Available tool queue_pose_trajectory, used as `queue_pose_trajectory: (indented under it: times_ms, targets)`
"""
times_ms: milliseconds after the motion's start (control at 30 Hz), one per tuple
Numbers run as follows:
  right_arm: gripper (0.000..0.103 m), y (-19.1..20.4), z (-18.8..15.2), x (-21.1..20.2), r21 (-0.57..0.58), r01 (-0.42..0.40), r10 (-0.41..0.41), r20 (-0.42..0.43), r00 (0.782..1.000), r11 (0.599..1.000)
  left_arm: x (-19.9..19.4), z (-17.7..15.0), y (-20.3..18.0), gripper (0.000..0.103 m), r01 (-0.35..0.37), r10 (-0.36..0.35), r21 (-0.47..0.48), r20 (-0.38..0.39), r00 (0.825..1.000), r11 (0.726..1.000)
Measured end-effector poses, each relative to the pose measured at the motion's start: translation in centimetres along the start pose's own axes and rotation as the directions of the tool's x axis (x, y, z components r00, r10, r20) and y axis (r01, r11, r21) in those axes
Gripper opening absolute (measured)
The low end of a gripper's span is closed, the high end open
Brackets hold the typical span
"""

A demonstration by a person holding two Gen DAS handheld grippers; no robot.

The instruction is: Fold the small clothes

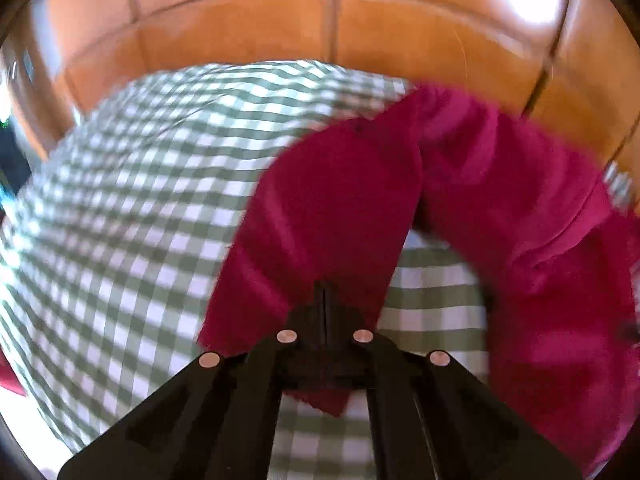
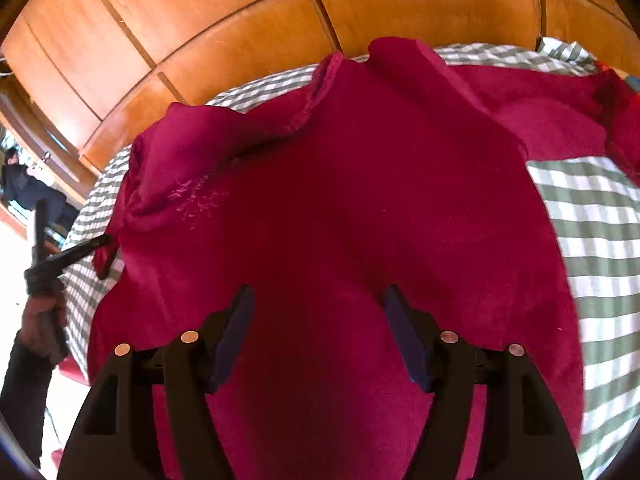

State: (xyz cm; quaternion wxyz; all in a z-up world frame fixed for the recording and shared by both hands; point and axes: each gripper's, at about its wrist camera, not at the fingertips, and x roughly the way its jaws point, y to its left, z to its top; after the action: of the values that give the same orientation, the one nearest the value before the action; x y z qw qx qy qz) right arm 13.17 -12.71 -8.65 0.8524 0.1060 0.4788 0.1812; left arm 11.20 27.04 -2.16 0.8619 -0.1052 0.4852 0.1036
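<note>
Left fingers (image 1: 325, 304) clamped on crimson garment (image 1: 340, 200) | right fingers (image 2: 320, 304) apart above it | checked cloth (image 1: 120, 220) beneath

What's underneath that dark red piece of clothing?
The red garment lies on a green-and-white checked cloth, which shows around its edges. The left gripper pinches one end of it; the right gripper hovers open above. Whatever is beneath the checked cloth is covered.
</note>
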Motion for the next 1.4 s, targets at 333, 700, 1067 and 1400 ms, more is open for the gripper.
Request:
queue_pose_trajectory:
  times_ms: [333, 700, 1067, 1400]
  targets:
    - [0.067, -0.3, -0.5, 1.3, 0.004, -0.031, 0.031, 0.064, 0.997, 1.0, -9.5, -0.2, 10.8, 0.0, 0.148, -0.147, -0.287, 0.023, 0.989, 0.947]
    - [0.07, -0.1, -0.6, 1.5, -0.028, -0.044, 0.046, 0.078, 0.996, 0.999, -7.6, -0.7, 16.8, 0.0, -0.156, 0.131, -0.37, -0.093, 0.987, 0.916]
    - [0.071, 2.0, 8.0, 1.4, -0.068, -0.13, 0.134, 0.067, 0.989, 0.989, -8.6, 0.1, 10.6, 0.072, -0.042, 0.067, -0.209, 0.112, 0.991, 0.977]
    - [0.067, 10.8, 20.1, 10.7, -0.088, -0.225, 0.227, 0.003, 0.974, 0.97, 0.5, -3.1, 1.4, 0.059, -0.266, 0.273, 0.237, 0.005, 0.962, 0.934]
